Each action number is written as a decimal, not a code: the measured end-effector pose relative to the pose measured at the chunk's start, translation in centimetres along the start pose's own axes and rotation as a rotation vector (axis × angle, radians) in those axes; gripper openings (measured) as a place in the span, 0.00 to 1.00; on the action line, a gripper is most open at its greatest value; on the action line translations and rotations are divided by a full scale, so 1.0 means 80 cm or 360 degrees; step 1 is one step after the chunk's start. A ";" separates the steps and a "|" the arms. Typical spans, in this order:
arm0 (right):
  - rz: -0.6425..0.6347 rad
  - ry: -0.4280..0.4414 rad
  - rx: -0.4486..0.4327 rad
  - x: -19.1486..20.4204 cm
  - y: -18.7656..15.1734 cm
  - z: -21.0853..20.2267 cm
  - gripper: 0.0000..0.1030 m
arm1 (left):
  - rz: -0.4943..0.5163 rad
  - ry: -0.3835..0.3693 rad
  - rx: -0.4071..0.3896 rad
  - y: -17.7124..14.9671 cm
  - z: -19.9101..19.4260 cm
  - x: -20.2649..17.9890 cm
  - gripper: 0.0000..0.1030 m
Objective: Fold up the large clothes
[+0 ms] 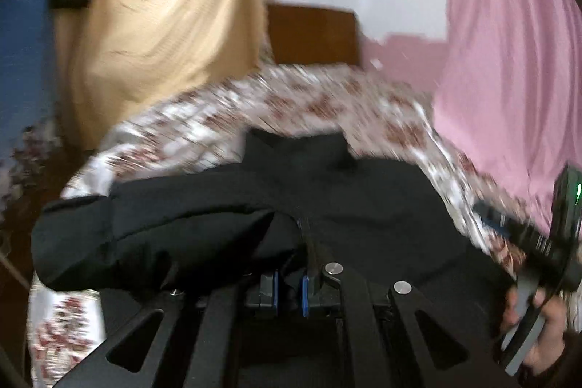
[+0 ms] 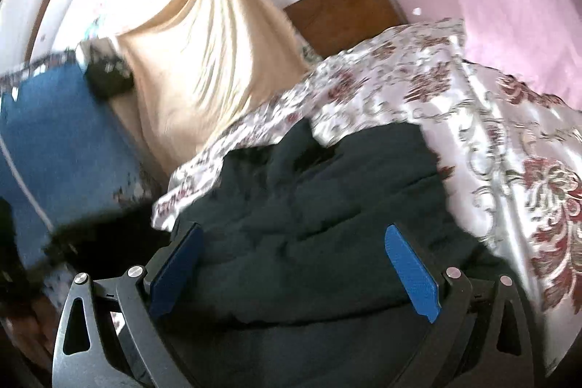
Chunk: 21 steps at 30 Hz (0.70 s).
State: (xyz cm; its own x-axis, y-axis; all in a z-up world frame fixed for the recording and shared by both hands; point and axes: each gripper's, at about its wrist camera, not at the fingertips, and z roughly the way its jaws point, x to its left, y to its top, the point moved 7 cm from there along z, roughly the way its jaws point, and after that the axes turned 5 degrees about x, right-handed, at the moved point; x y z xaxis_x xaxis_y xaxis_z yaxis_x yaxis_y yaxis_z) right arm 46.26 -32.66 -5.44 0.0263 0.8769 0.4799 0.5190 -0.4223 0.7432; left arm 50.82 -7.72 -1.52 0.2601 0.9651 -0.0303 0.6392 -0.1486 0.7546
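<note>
A large black garment lies on a floral bedspread. My left gripper is shut on a fold of the black garment and lifts it; a sleeve-like part bulges to the left. My right gripper is open, its blue pads spread wide just above the garment, holding nothing. The right gripper also shows in the left wrist view, held in a hand at the right edge.
A beige cloth hangs at the back left. A pink curtain hangs on the right. A brown wooden headboard stands behind the bed. A blue surface lies left of the bed.
</note>
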 end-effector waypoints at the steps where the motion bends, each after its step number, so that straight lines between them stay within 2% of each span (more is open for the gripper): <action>1: 0.0033 0.0003 -0.0015 -0.010 0.001 -0.001 0.95 | 0.0009 -0.0033 0.0028 -0.007 0.008 -0.009 0.09; 4: 0.0154 0.0018 -0.0017 -0.039 0.003 0.001 0.95 | 0.0018 -0.0111 0.0148 -0.030 0.038 -0.036 0.14; 5: 0.0201 0.0037 -0.0011 -0.048 0.005 0.004 0.95 | 0.0033 -0.0114 0.0184 -0.036 0.047 -0.044 0.18; 7: 0.0266 0.0071 -0.0016 -0.061 0.008 0.007 0.95 | 0.0091 -0.0122 0.0230 -0.047 0.057 -0.061 0.32; 9: 0.0289 0.0072 -0.0014 -0.070 0.009 0.013 0.95 | 0.0142 -0.0160 0.0213 -0.053 0.057 -0.076 0.61; 11: 0.0303 0.0073 -0.0005 -0.077 0.008 0.018 0.95 | 0.0183 -0.0197 0.0163 -0.057 0.047 -0.089 0.73; 13: 0.0319 0.0083 0.0014 -0.082 0.005 0.022 0.95 | 0.0219 -0.0229 0.0160 -0.061 0.039 -0.097 0.75; 16: 0.0344 0.0108 0.0058 -0.087 -0.002 0.031 0.95 | 0.0272 -0.0374 0.0185 -0.074 0.025 -0.106 0.81; 19: 0.0363 0.0127 0.0083 -0.090 -0.008 0.037 0.95 | 0.0442 -0.0345 0.0183 -0.074 0.018 -0.120 0.81; 21: 0.0376 0.0122 0.0083 -0.094 -0.009 0.037 0.95 | 0.0499 -0.0321 0.0175 -0.064 0.014 -0.130 0.81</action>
State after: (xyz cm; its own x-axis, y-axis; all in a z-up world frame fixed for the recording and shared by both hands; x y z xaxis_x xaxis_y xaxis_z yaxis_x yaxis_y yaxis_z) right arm 48.19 -38.28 -11.00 0.0881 0.7345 0.6729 0.5495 -0.5993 0.5822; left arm 45.65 -17.27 -5.79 0.5854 0.8090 0.0544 0.5770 -0.4627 0.6731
